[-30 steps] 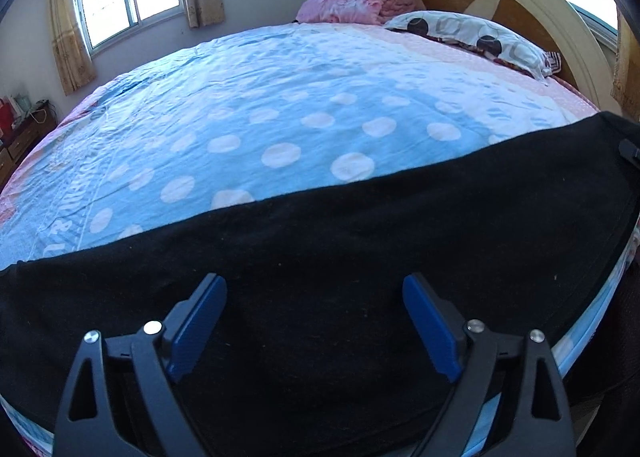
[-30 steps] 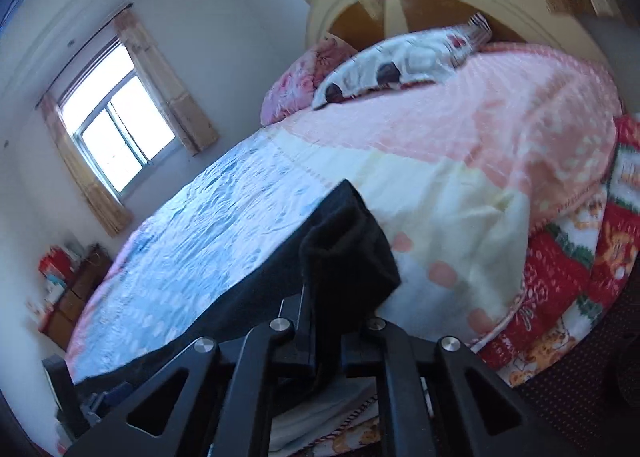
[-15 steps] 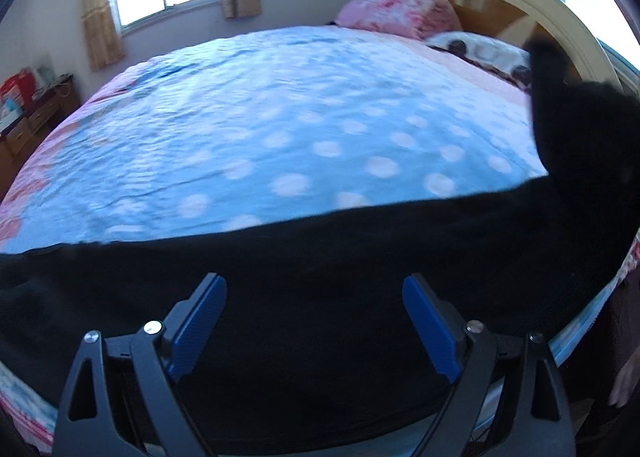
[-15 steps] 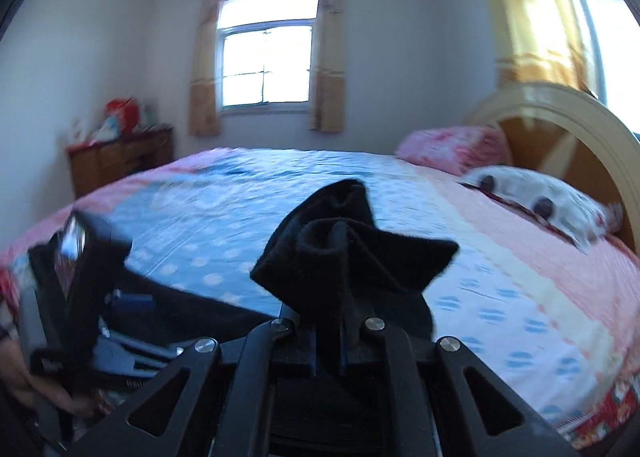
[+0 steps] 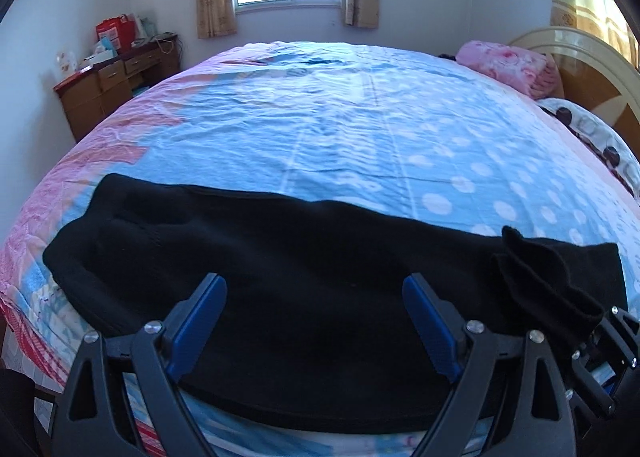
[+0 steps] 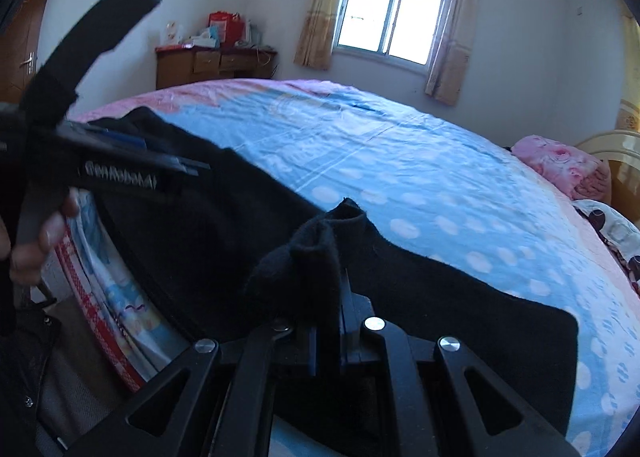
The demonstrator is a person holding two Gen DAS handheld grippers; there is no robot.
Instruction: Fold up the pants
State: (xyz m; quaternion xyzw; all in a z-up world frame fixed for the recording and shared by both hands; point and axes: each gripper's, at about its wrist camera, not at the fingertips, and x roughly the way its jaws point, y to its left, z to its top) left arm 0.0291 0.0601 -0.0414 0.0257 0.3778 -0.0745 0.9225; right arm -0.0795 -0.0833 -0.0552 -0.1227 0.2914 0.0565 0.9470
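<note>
Since a second ago: right gripper [image 6: 326, 341] is carrying its pinched end of the black pants [image 5: 280, 281] leftward over the rest; left gripper [image 5: 316, 321] is hovering with fingers wide, holding nothing. Pants are lying along the near edge of the polka-dot bedsheet [image 5: 360, 129]. Progress, judged: fold underway, carried end not yet laid, further folds remaining

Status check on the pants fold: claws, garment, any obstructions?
Left claw open, low over the black pants. Right claw shut on a bunched end of the pants. Pants laid lengthwise along the bed edge. Nothing in the way.
</note>
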